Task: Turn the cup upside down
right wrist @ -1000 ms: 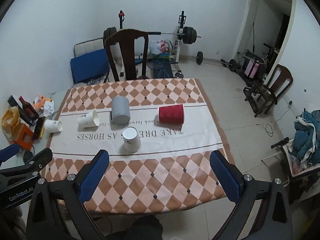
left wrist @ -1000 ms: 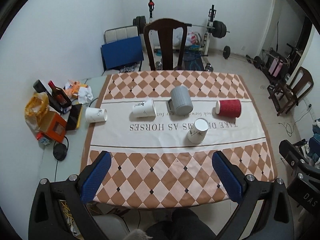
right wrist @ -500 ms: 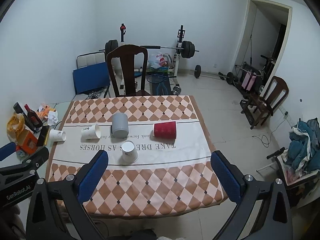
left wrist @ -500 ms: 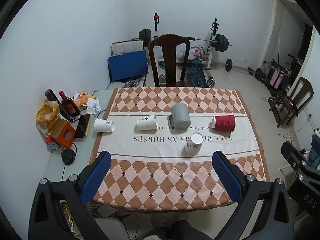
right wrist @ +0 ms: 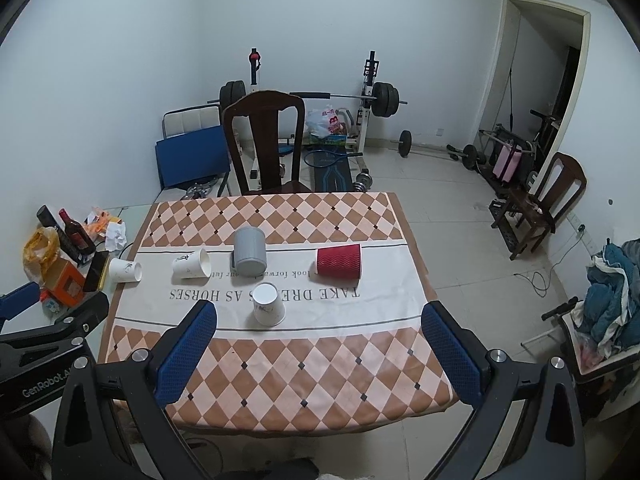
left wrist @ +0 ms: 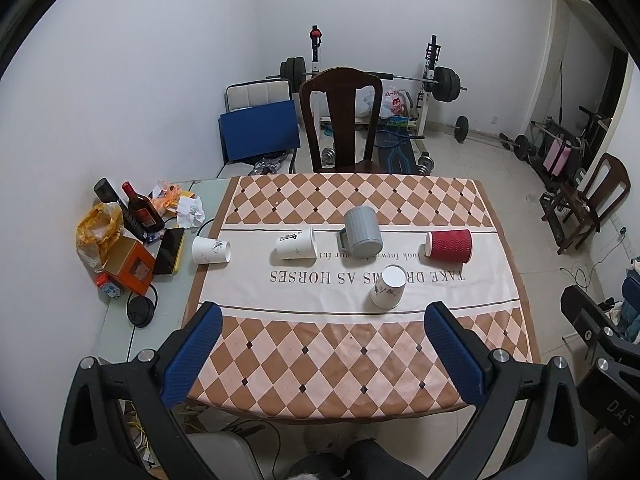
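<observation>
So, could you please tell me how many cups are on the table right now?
5: a white cup at the left edge, a white cup beside it, a grey mug mid-table, a red cup right, a white cup nearest.

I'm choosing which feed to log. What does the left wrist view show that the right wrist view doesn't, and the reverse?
Left wrist only: the round black object on the side table, by the orange box.
Right wrist only: the blue clothes pile at right, and the left claw's body at the lower left edge.
Both: the open left claw or right claw, five cups including the red cup lying sideways, and the grey mug.

Black gripper (left wrist: 320, 336) frames, blue ribbed pads (left wrist: 192, 354)
</observation>
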A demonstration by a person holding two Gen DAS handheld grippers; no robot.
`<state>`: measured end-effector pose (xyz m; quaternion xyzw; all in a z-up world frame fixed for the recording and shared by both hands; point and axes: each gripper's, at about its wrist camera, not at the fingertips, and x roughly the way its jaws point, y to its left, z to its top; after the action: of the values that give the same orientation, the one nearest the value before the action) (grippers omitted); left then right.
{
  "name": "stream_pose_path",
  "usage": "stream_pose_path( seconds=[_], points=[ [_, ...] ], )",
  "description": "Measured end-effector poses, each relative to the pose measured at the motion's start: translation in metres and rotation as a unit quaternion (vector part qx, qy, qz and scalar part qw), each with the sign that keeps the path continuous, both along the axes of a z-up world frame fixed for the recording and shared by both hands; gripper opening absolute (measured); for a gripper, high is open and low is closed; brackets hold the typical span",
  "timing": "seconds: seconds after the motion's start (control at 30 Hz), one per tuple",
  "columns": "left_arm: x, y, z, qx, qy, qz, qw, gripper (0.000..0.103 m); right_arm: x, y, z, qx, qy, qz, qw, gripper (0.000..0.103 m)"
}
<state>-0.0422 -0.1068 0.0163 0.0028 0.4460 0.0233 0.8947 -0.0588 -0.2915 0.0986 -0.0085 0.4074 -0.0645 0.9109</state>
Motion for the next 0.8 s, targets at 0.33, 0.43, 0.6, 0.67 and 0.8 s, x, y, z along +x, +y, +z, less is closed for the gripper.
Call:
stream_pose_path(
  seconds=[0.33, 0.43, 0.6, 0.67, 0.8],
  points=[
    [-0.0033, -0.0025, -0.0004, -0.003, 0.002, -0.002, 1.0000, 0.103, -0.0016, -0.0003, -0.0004, -0.001, 0.004, 0.002, 1.000, 0.103],
    [-0.0029, -0.0017, -0.0002, -0.004, 0.003, -0.004, 1.0000, 0.103, -0.0022, -0.0015, -0.0009, 0.000, 0.004, 0.002, 1.000, 0.103],
    [-0.0038, -0.0009, -0.0004, -0.002, 0.003, -0.006, 1.0000, 0.103, -0.0027, -0.0018, -0.0006, 0.000, 0.004, 0.004, 1.000, 0.103],
    [-0.0037, -0.0005, -0.0003, -0.003, 0.003, -0.006, 1.0000, 0.103, -0.0021, -0.0019, -0.0004, -0.001, 0.003, 0.004, 1.000, 0.103],
    [-0.0041, -0.0002, -0.0003, -0.003, 0.003, -0.007, 1.0000, 0.103, -0.0013, -0.0019, -0.0004, -0.001, 0.003, 0.003, 1.000, 0.103]
  ],
)
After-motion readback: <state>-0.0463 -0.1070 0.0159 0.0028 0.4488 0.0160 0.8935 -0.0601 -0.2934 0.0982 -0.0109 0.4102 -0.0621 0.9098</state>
